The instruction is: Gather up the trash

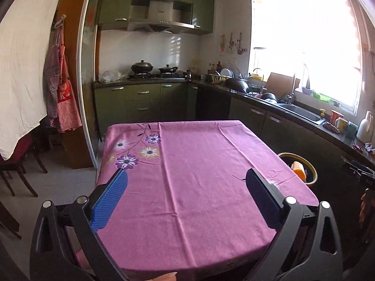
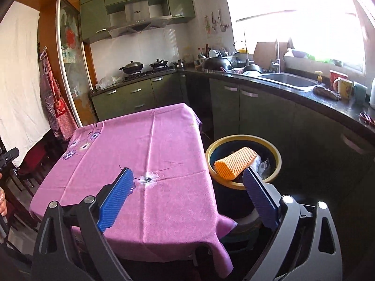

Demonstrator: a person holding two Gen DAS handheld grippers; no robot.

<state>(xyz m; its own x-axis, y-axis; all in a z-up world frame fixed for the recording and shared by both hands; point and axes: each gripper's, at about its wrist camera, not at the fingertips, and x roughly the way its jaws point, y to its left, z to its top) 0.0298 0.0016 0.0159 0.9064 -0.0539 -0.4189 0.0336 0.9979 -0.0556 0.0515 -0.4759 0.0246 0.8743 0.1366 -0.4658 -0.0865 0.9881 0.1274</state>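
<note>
Above the pink-clothed bench (image 1: 187, 164), my left tool (image 1: 186, 179) and right tool (image 2: 188, 175) gape with nothing between them; orange foam netting (image 2: 235, 162) lies in the bin (image 2: 243, 140) beside it.

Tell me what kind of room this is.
A home kitchen, most likely. Pans sit on a gas stove under a range hood, a sink sits below the window, and green cabinets line the walls. A table with a pink cloth stands beside a trash bin.

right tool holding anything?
No. The right tool is open and holds nothing; the orange foam net lies in the trash bin.
</note>
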